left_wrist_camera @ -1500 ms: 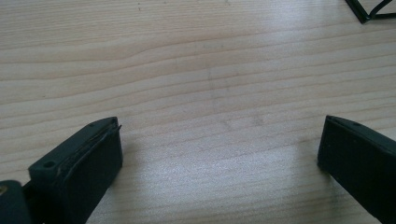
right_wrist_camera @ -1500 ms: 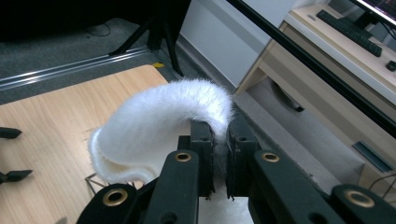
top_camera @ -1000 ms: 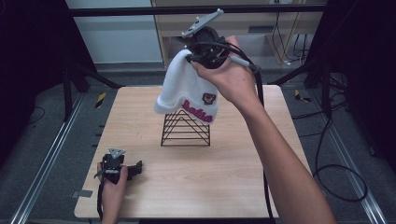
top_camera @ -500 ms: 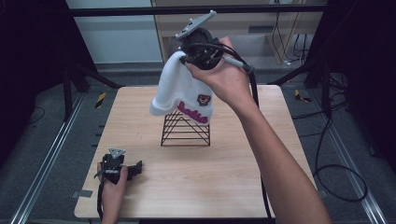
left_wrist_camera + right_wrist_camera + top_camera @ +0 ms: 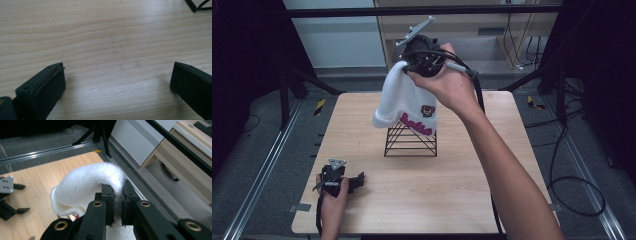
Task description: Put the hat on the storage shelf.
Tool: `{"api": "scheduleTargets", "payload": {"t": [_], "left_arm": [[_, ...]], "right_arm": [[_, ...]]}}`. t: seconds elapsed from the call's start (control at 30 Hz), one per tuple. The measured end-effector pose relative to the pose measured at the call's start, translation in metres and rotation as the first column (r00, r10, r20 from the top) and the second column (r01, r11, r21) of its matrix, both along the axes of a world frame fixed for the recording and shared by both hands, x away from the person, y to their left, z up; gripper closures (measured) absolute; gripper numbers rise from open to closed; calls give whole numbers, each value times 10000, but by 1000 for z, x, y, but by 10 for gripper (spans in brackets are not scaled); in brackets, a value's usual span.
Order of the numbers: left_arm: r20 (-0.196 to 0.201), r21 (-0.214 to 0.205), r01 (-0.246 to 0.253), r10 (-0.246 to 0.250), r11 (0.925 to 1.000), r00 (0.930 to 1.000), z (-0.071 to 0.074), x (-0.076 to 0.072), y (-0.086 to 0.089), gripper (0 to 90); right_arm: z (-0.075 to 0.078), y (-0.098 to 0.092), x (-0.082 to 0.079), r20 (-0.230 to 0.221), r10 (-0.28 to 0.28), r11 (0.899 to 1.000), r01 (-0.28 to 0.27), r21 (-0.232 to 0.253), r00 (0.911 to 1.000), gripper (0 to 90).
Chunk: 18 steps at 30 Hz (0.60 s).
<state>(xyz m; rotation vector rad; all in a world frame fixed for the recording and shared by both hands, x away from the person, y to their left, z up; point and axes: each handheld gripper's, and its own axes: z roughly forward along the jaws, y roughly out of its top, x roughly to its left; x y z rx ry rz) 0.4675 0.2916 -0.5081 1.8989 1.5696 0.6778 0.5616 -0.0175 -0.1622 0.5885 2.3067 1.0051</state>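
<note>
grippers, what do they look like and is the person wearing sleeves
Both are black. The right gripper carries a grey three-cornered plate on top, a thick black cable trails from it, and its jaws show brass-coloured pivot rings. The left gripper has the same plate. Both forearms are bare, no sleeves.

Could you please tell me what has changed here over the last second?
The right hand-held gripper, shut on the white hat, has carried it a little leftward above the wire stand. The left hand-held gripper stayed open on the table; the stand kept its place.
</note>
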Motion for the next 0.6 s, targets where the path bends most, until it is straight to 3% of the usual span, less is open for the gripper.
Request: {"api": "scheduleTargets", "payload": {"t": [0.6], "left_arm": [[16, -1, 0, 0, 10000, 10000, 0, 0, 0, 0]], "right_arm": [[-30, -1, 8, -486, 168, 9977, -199, -655, 9987, 831]]}}
